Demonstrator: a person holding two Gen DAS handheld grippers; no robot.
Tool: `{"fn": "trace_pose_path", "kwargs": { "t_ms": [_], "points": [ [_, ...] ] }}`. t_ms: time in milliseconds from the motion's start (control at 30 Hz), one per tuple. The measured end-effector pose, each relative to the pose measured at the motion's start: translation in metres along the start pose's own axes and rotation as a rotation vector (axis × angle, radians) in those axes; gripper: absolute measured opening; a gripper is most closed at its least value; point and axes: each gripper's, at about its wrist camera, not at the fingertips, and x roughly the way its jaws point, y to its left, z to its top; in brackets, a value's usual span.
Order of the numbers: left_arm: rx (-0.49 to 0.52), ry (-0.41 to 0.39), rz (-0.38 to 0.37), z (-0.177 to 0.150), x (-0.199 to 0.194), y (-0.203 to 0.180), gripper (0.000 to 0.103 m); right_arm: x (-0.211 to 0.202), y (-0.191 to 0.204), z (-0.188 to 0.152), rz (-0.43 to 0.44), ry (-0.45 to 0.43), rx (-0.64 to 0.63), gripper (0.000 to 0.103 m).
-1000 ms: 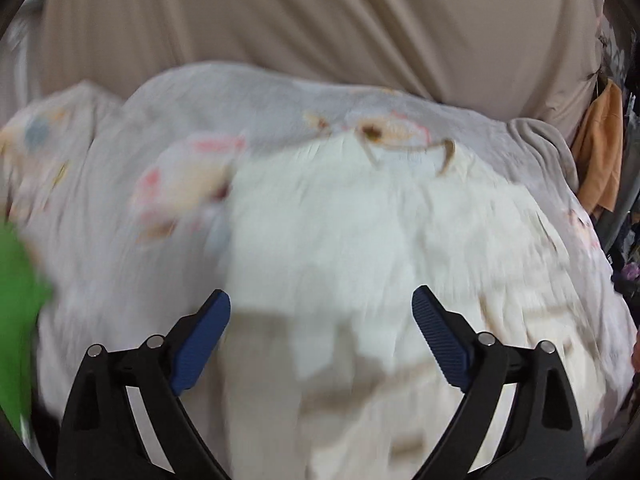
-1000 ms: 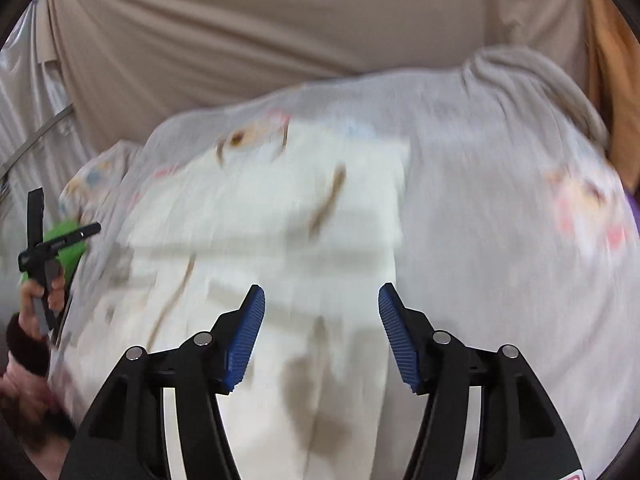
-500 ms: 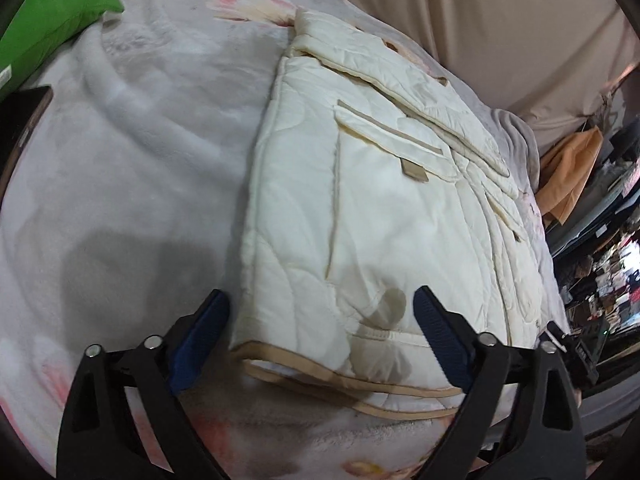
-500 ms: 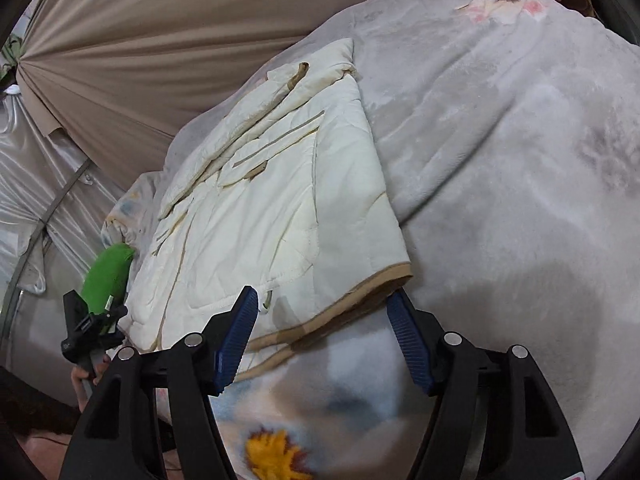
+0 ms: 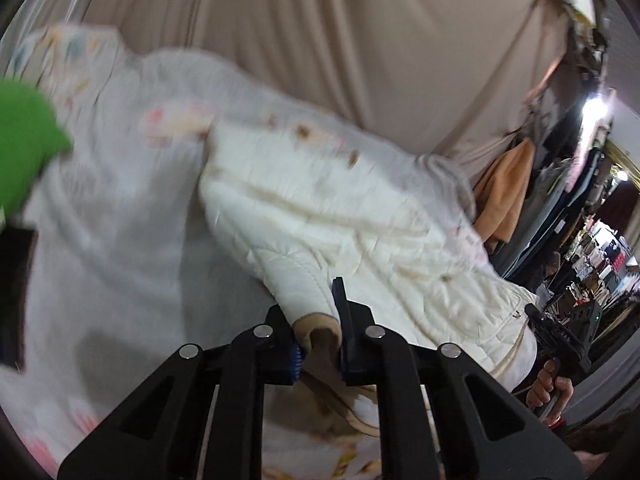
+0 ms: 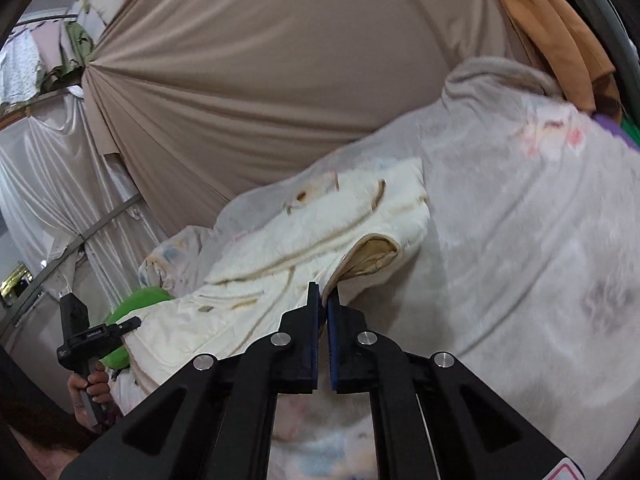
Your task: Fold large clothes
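Observation:
A cream quilted jacket [image 5: 344, 216] with tan trim lies on a pale grey patterned blanket [image 5: 112, 240]. My left gripper [image 5: 316, 320] is shut on the jacket's tan-trimmed bottom hem at its left corner and lifts it off the blanket. In the right wrist view the jacket [image 6: 288, 248] lies the same way, and my right gripper [image 6: 323, 300] is shut on the hem at its right corner, which curls up and shows the tan lining [image 6: 372, 256]. Each gripper shows in the other's view, held in a hand.
A green pillow [image 5: 24, 140] lies at the blanket's left edge, beside a dark flat object [image 5: 14, 296]. A beige curtain [image 6: 280, 80] hangs behind. An orange garment [image 5: 508, 196] hangs at the right, with clothes racks [image 5: 592, 264] beyond.
Both grippers were open on either side of the jacket's bottom hem. Now both have shut on the hem corners and lifted them off the blanket.

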Motion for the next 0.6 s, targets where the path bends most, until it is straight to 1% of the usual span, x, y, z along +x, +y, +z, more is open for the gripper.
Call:
{"fn": "trace_pose_path", "kwargs": {
  "t_ms": [100,133,200,267,333,400,467,533,600],
  "points": [
    [0.049,-0.077,-0.020,0.045,-0.004,-0.014,0.012,0.008,0.011,0.048,0.030,-0.072,-0.056,0.004],
    [0.065,-0.097,-0.018,0.060,-0.001,-0.018,0.013,0.018,0.013,0.069,0.037,-0.089,-0.080,0.004],
    [0.085,-0.132,0.014,0.093,0.015,-0.023,0.013,0.043,0.012,0.102,0.026,-0.107,-0.107,0.004],
    [0.077,-0.135,0.060,0.126,0.044,-0.022,0.014,0.072,0.005,0.130,0.019,-0.099,-0.108,0.004],
    [0.068,-0.116,0.112,0.152,0.079,-0.016,0.014,0.116,-0.007,0.155,0.005,-0.075,-0.092,0.004],
    [0.045,-0.086,0.184,0.174,0.123,-0.003,0.014,0.159,-0.018,0.171,-0.023,-0.049,-0.070,0.004],
    [0.022,-0.041,0.254,0.190,0.171,0.014,0.014,0.210,-0.040,0.181,-0.053,-0.009,-0.032,0.004],
    [0.004,0.014,0.311,0.198,0.215,0.034,0.014,0.259,-0.061,0.184,-0.097,0.037,-0.003,0.004],
    [-0.008,0.070,0.383,0.198,0.262,0.055,0.015,0.306,-0.081,0.183,-0.146,0.095,0.017,0.004]
  ]
}}
